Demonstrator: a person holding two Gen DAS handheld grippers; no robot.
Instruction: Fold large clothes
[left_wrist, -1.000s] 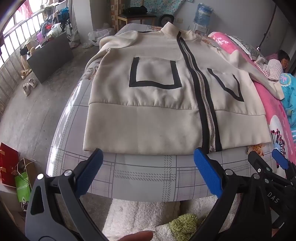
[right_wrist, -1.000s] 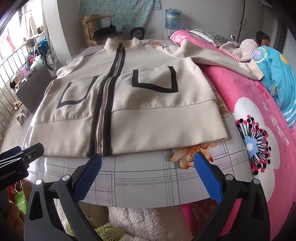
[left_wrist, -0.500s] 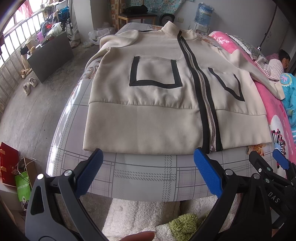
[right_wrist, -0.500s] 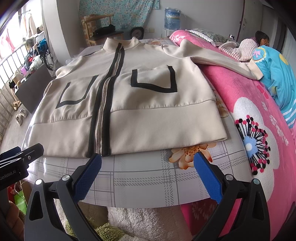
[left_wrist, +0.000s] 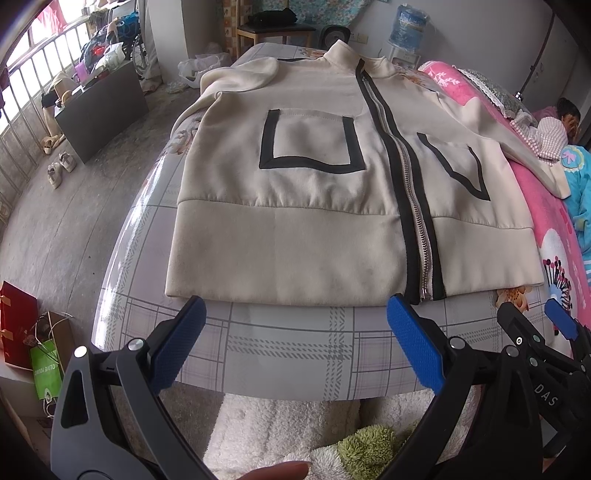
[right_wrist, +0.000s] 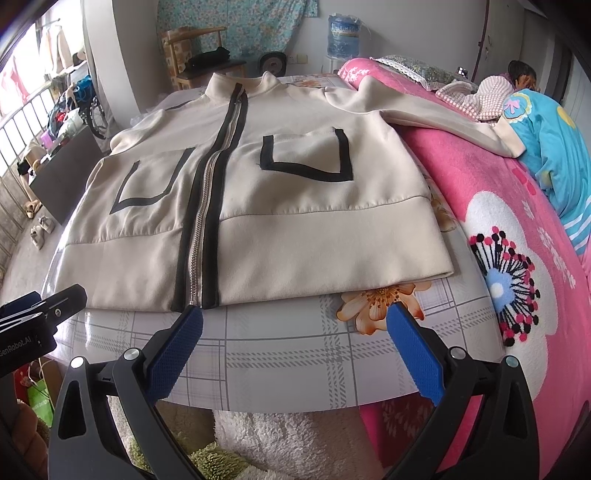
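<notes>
A cream zip-up jacket (left_wrist: 295, 221) lies face up and spread flat on the bed (left_wrist: 288, 347), collar toward the far end and hem toward the near edge. It is zipped closed: a metal zipper (left_wrist: 415, 206) flanked by two black bands runs from the stand-up collar to the hem, where the pull sits at the bottom. Each front panel carries a patch pocket outlined on three sides in black trim (left_wrist: 308, 142). A wide plain waistband forms the lower part, with light gathers along its seam. One sleeve stretches out over the pink floral blanket (right_wrist: 517, 229), its cuff ending beside a person in blue lying there; the other sleeve hangs toward the floor side of the bed. The bed's cover is grey plaid with flower prints.

The left gripper (left_wrist: 295, 339) hovers just short of the hem, jaws wide apart and empty. The right gripper (right_wrist: 295, 338) is likewise spread and empty, near the zipper's bottom end.
</notes>
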